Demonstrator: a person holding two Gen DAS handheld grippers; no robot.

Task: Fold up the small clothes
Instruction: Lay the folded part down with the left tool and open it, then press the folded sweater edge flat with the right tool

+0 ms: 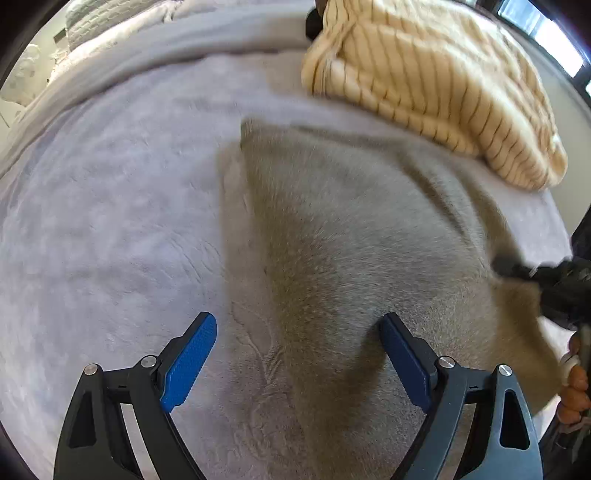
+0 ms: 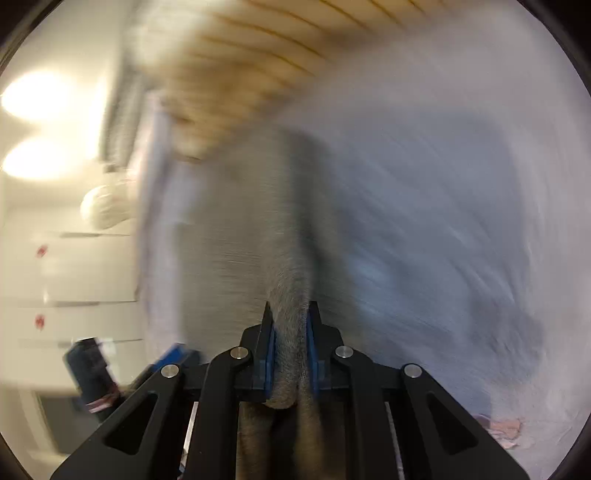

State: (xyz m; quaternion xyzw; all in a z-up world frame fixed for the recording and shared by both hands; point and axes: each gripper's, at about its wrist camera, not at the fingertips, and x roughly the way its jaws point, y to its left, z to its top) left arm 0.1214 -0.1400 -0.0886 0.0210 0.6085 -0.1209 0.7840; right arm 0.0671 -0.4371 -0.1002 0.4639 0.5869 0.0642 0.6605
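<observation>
A taupe fleece garment (image 1: 351, 240) lies spread on the grey bed cover (image 1: 110, 221). My left gripper (image 1: 297, 328) hangs just above the garment's near left edge, wide open, blue pads (image 1: 188, 365) bare, nothing between them. In the right wrist view, my right gripper (image 2: 289, 314) is shut on a pinched fold of the same taupe garment (image 2: 288, 354), which stretches away ahead of it. That right gripper appears as a dark shape (image 1: 554, 280) at the garment's right edge in the left wrist view. The right wrist view is blurred.
A cream garment with thin brown stripes (image 1: 436, 81) lies bunched at the far right of the bed, touching the taupe one. A pillow (image 1: 96, 22) sits at the far left. White cabinet doors (image 2: 66, 266) stand beyond the bed's edge. A hand (image 1: 576, 384) shows at right.
</observation>
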